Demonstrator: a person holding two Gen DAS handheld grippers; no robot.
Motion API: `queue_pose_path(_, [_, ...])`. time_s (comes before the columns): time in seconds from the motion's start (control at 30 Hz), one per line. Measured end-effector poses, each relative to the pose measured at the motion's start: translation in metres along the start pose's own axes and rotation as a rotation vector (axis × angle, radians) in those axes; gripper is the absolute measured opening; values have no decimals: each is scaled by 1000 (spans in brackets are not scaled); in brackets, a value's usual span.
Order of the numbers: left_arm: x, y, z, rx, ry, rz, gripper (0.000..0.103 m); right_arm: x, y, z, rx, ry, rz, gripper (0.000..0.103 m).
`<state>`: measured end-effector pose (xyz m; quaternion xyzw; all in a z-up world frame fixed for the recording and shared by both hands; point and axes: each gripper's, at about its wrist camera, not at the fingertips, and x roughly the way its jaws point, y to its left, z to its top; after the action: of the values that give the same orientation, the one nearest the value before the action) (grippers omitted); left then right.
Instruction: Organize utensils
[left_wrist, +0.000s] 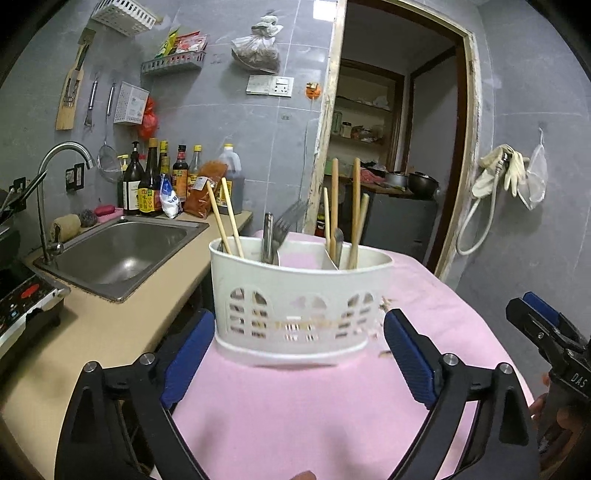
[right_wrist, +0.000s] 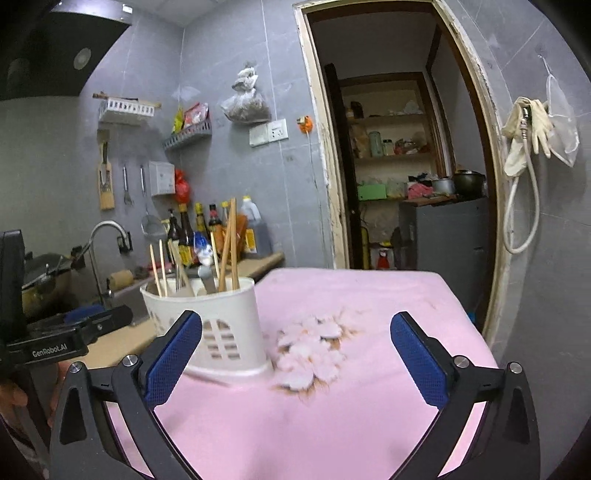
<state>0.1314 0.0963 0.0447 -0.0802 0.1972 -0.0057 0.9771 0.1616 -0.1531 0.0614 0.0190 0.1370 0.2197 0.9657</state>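
My left gripper (left_wrist: 299, 354) spread wide around the white caddy (left_wrist: 295, 306) — chopsticks (left_wrist: 225, 218), fork (left_wrist: 286, 225) standing inside.

A utensil caddy (left_wrist: 295, 314) stands on a cloth-covered desk (left_wrist: 295, 413) toward its left edge, chopsticks (left_wrist: 225, 218) in its left compartment, a fork (left_wrist: 286, 227) in the middle, more chopsticks (left_wrist: 355, 210) at right. Left of the desk lies a sink (left_wrist: 118, 254), bottles (left_wrist: 151, 184) behind it; a doorway (left_wrist: 391, 140) opens beyond the far edge.
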Motion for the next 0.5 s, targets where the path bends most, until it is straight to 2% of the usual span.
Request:
queue_pose_path(0.27, [-28, -3, -27, 15, -51, 16, 91, -35, 4, -21, -20, -2, -92, 103])
queue_pose_path(0.5, [-45, -7, -52, 42, -37, 8, 91, -60, 7, -37, -34, -5, -157, 103])
